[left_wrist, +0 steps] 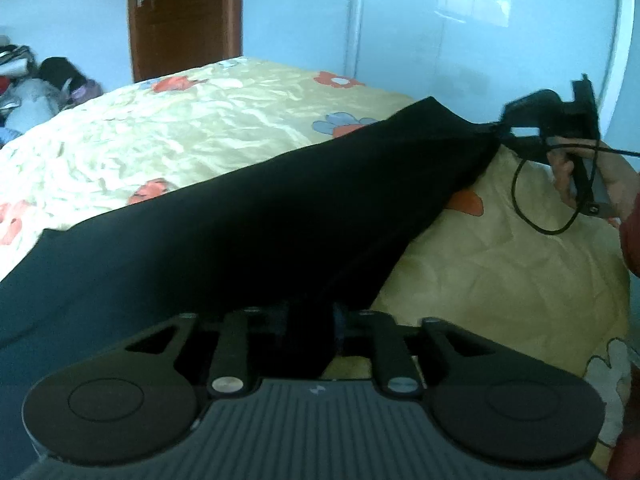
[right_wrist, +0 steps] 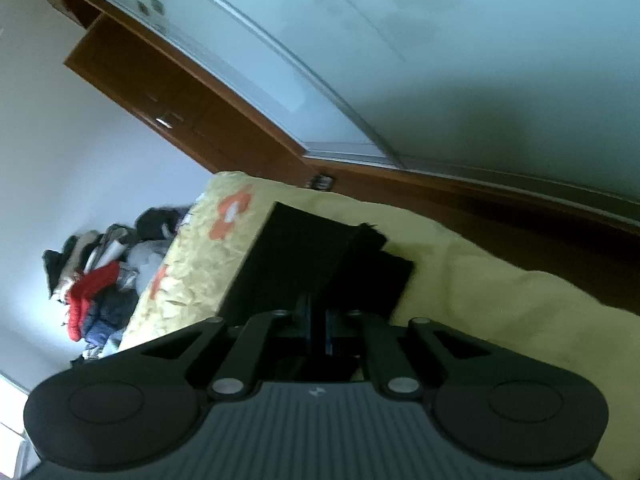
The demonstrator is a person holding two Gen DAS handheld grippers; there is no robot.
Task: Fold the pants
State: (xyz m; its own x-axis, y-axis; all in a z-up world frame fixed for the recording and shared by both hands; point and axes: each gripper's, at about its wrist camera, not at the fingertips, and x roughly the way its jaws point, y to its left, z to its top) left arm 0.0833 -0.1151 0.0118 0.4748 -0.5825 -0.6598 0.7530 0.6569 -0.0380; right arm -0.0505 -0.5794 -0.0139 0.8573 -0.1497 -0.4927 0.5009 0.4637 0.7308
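Note:
Black pants (left_wrist: 240,232) stretch across the yellow flowered bed cover (left_wrist: 180,128), from bottom left up to the right. My right gripper (left_wrist: 498,130) is shut on one end of them and holds that end off the bed, with a hand (left_wrist: 616,188) on its grip. In the right wrist view the right gripper (right_wrist: 316,320) pinches dark cloth, and the pants (right_wrist: 304,264) run away from it in a folded band. My left gripper (left_wrist: 314,320) has its fingers apart. A fold of the pants lies loosely between them, and the pads do not press on it.
A pile of clothes (left_wrist: 36,88) sits beyond the bed's far left side, also visible as the clothes heap (right_wrist: 96,280). A brown door (left_wrist: 184,16) and pale sliding wardrobe panels (left_wrist: 440,40) stand behind the bed. A black cable (left_wrist: 536,208) loops under the right gripper.

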